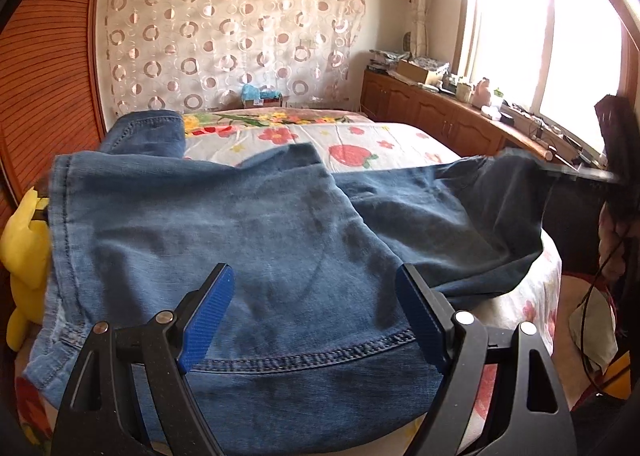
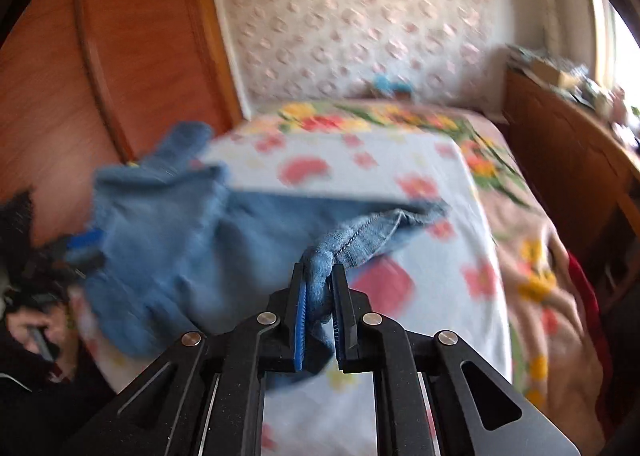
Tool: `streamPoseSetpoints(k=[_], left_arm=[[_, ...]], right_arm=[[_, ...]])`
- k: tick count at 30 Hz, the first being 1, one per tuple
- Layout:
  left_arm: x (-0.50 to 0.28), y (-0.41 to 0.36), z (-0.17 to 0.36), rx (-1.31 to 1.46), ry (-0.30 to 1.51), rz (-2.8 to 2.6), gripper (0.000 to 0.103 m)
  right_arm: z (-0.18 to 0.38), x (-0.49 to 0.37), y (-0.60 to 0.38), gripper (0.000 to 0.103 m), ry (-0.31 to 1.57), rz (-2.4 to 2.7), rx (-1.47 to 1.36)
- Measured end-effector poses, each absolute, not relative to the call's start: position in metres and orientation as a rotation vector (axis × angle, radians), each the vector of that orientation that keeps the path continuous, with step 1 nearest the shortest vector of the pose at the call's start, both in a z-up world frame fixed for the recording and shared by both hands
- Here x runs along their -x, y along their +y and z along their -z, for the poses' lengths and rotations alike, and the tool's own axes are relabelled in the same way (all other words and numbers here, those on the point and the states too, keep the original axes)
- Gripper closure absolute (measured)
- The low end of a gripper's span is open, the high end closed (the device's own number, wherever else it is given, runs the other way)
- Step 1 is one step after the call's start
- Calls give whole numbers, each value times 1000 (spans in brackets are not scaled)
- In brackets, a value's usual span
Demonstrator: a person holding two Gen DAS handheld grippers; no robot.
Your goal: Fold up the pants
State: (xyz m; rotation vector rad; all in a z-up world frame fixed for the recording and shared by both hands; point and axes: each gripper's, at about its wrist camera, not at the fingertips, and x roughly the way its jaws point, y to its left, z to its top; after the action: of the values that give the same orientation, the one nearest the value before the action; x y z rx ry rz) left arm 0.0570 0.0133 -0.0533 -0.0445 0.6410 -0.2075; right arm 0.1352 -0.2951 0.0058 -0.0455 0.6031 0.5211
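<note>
Blue denim pants lie spread on the flowered bed, one leg hem near the wardrobe at the far left. My left gripper is open, its blue pads just above the stitched hem at the near edge. My right gripper is shut on a bunched hem of the pants and holds that part lifted above the bed. In the left wrist view the right gripper shows at the far right, with the darker part of the pants stretched up to it. The right wrist view is motion-blurred.
The bed has a flowered sheet. A red-brown wardrobe stands on the left, with a yellow plush toy beside it. A wooden cabinet with clutter runs under the window on the right. A patterned curtain hangs behind.
</note>
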Motion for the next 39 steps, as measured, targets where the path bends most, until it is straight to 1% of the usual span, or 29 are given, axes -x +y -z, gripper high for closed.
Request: streamPoseSetpoints(k=[7, 13, 14, 16, 17, 19, 23, 27, 31, 35, 38, 39], left_arm=[[-47, 37, 45, 75, 613, 165, 20], [-40, 61, 43, 97, 604, 119, 20], [-39, 66, 45, 104, 605, 114, 20], [-40, 70, 47, 113, 610, 107, 20], [-41, 72, 49, 121, 614, 104, 20], [-42, 76, 53, 140, 622, 103, 20], [-45, 77, 59, 161, 642, 112, 20], [-52, 68, 62, 157, 656, 140, 20], [-64, 58, 57, 156, 647, 169, 20], [-73, 53, 52, 155, 641, 184, 20], [-81, 54, 53, 163, 649, 193, 27], [-82, 54, 56, 165, 661, 196, 32]], right_arm=[[-56, -121, -209, 92, 476, -742, 135], [-66, -113, -143, 91, 457, -892, 157], [-66, -113, -136, 87, 459, -908, 161], [-64, -119, -128, 57, 473, -917, 162], [-62, -123, -126, 54, 480, -922, 156], [-56, -128, -125, 54, 503, -918, 155], [-48, -167, -134, 54, 549, -850, 180], [-40, -193, -105, 54, 598, -801, 213], [-29, -221, -80, 54, 616, -761, 282], [-22, -246, -61, 54, 654, -763, 293], [-19, -256, -44, 54, 680, -787, 305], [-15, -262, -37, 54, 693, -796, 310]])
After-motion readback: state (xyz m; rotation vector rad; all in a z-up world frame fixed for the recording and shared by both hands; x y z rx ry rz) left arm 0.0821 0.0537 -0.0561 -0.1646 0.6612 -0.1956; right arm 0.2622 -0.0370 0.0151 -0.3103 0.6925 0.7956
